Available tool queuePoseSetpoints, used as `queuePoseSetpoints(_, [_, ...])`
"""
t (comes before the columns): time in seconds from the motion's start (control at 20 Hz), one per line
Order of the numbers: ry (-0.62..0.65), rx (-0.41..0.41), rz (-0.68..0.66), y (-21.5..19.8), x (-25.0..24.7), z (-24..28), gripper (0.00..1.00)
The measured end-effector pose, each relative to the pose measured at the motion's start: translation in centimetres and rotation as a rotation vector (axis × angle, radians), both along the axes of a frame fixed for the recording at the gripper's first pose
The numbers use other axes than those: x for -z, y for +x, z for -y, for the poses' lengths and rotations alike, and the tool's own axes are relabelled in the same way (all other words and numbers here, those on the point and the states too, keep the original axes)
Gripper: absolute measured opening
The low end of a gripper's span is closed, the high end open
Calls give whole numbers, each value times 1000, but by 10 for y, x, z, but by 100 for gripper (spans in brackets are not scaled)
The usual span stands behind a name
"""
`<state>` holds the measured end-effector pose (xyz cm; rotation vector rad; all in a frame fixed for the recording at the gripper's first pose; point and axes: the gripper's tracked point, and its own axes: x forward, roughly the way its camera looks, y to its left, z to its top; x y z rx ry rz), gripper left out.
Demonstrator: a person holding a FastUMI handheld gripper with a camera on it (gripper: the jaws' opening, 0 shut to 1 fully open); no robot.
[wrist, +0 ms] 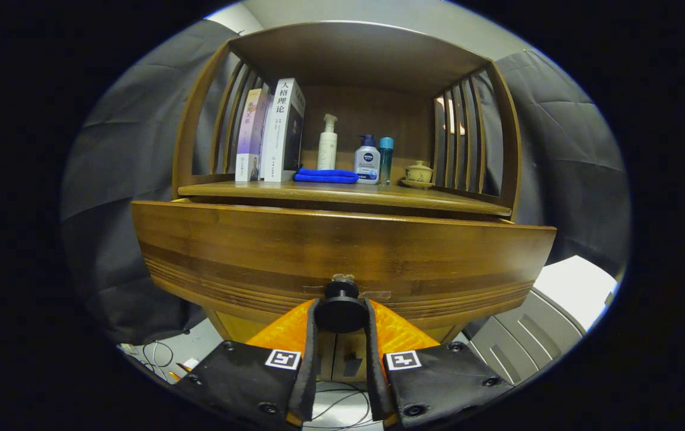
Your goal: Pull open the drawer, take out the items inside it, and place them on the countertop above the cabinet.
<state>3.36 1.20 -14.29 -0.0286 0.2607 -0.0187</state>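
Note:
A wooden cabinet's drawer front (342,251) stands pulled out toward me, its top edge forward of the countertop (342,193). A round dark knob (341,311) sits low on the middle of the drawer front. My gripper (341,314) is shut on that knob, one finger pressing on each side of it. The inside of the drawer is hidden behind its front panel.
On the countertop stand two books (273,131), a white pump bottle (327,143), a folded blue cloth (326,175), a blue-capped bottle (367,160), a teal tube (385,158) and a small lidded cup (419,172). Slatted sides enclose the shelf. A grey-white box (534,323) sits beside the cabinet; cables (160,356) lie on the floor.

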Motion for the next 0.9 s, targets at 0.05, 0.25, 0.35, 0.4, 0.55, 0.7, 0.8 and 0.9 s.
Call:
queuePoseSetpoints(0.05, [10,3,3,-4,-1,0,38])
queuePoseSetpoints(0.25, [10,4,2,-22,0,3,38])
queuePoseSetpoints(0.35, [21,5,4,-30,0,4,37])
queuePoseSetpoints(0.4, [20,4,7,-35,1,4,38])
queuePoseSetpoints(0.55, [4,-1,11,-46,1,5,38])
queuePoseSetpoints(0.7, [0,-2,4,-59,5,5,37])
queuePoseSetpoints(0.8, [-2,-5,3,-68,9,3,37])
queuePoseSetpoints(0.9, [0,-11,7,-73,8,-1,37])
